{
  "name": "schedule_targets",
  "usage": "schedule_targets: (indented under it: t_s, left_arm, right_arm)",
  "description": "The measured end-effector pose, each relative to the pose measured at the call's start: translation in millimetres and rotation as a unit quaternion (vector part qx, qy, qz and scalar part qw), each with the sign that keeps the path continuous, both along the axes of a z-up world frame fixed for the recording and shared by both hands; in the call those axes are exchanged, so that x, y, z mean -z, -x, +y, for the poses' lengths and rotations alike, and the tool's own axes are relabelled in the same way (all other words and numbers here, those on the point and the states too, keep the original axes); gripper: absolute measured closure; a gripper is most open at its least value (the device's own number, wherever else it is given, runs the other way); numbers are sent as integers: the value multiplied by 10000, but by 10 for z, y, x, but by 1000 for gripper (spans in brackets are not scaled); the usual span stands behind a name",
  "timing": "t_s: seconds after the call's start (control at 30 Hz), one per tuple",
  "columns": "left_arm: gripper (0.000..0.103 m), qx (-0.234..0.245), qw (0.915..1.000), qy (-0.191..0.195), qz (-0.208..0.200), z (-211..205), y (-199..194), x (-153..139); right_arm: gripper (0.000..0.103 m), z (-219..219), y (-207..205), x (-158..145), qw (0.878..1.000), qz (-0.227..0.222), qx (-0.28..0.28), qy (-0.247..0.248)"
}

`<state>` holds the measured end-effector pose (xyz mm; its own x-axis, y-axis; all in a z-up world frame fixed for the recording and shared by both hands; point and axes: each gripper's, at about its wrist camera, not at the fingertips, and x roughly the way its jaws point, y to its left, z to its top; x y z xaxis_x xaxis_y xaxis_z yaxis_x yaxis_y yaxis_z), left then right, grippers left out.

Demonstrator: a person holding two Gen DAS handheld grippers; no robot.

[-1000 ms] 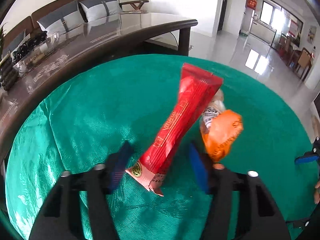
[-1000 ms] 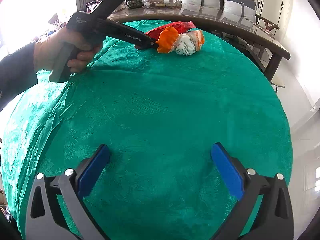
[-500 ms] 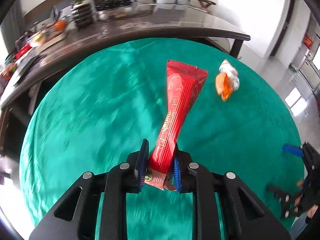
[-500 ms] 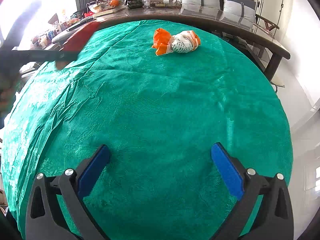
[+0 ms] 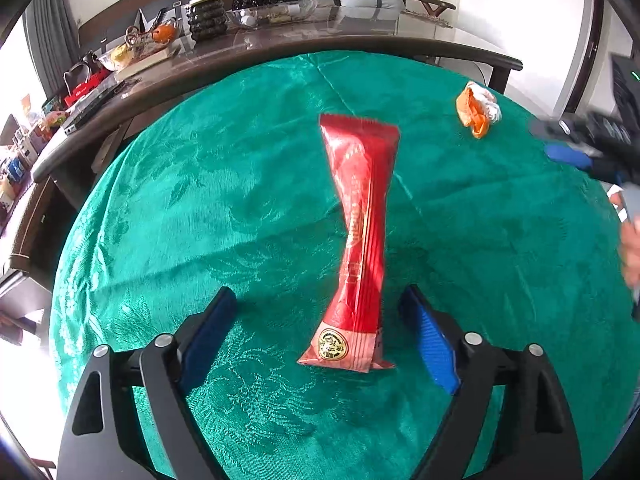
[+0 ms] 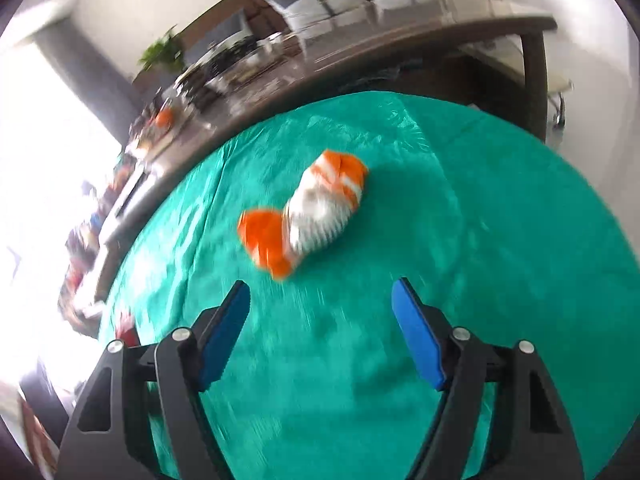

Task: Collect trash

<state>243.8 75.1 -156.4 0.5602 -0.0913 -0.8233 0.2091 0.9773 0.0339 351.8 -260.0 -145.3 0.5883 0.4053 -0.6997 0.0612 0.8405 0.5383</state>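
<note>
Green cloth (image 5: 208, 208) covers round table; behind it a long dark table (image 5: 280, 60) crowded w/ potted plant (image 5: 202, 4), fruit bowl, boxes, cushions on a bench beyond.

Left gripper (image 5: 320, 332): fingers opening, wide apart, red wrapper (image 5: 362, 232) between them but pads not touching it. Wrapper's sealed end w/ gold emblem sits nearest the fingers, long body runs away toward table centre. Nothing blocks it.

Orange-white crumpled wrapper (image 5: 478, 109) lies well apart from the red one, near far right edge of cloth. Right gripper (image 5: 568, 156) shows blurred at right edge of left view, w/ part of a hand below it.

Right view, heavy motion blur: right gripper (image 6: 320, 328) fingers closing, nothing between them; orange-white wrapper (image 6: 316, 212) just ahead of the tips, on the cloth, clear path. Red wrapper not identifiable here; only left view shows it. Only right view shows the crumpled wrapper's white striped middle.
</note>
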Motion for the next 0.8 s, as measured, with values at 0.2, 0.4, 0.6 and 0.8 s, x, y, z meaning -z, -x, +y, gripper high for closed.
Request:
schedule_targets:
  t_s: [0.2,0.4,0.6,0.8]
  left_arm:
    - [7,-160,9998,120,-25,68,-9,46]
    - [5,-178,9997,141,-5,80,-29,51]
    - [5,-178,9997,139,-6,78,-25,52]
    - [5,-178,9997,138,-5,81,-27,53]
  right_arm:
    - [57,164,-439,87,9989,101,317,-317]
    - [71,590,-456,-249,9934,-295,-711,850]
    - [71,789,96,-666,9534,-190,-2324,1916]
    - [70,956,1029,-272,9172,-106,-2957,2669]
